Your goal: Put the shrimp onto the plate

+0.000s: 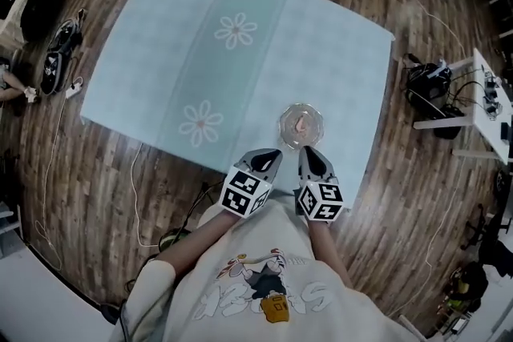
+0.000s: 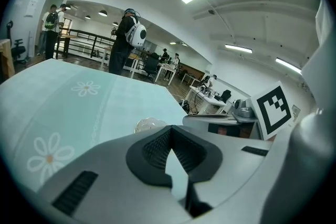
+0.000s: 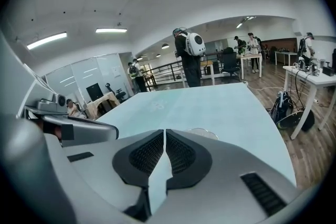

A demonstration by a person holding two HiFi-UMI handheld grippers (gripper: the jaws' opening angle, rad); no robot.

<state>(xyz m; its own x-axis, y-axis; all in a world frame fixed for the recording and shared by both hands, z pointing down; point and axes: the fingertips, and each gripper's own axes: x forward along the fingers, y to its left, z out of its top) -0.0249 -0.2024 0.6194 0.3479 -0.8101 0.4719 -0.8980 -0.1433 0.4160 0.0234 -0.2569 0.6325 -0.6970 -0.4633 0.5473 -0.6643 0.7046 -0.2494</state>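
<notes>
A pink shrimp (image 1: 300, 124) lies in a clear glass plate (image 1: 288, 118) on the pale blue table, near its front edge. My left gripper (image 1: 265, 155) and right gripper (image 1: 309, 154) hang side by side just in front of the plate, over the table's near edge, both shut with nothing between the jaws. In the left gripper view the plate (image 2: 148, 125) peeks out just above the jaw tips. Its rim (image 3: 205, 133) also shows past the jaws in the right gripper view. The shrimp itself is hidden in both gripper views.
The table (image 1: 240, 68) carries a cloth with two flower prints (image 1: 236, 30). Around it are wooden floor, cables, a bag (image 1: 426, 80) and a white desk (image 1: 490, 104) to the right, shoes (image 1: 59, 52) at the left. People stand beyond the far end.
</notes>
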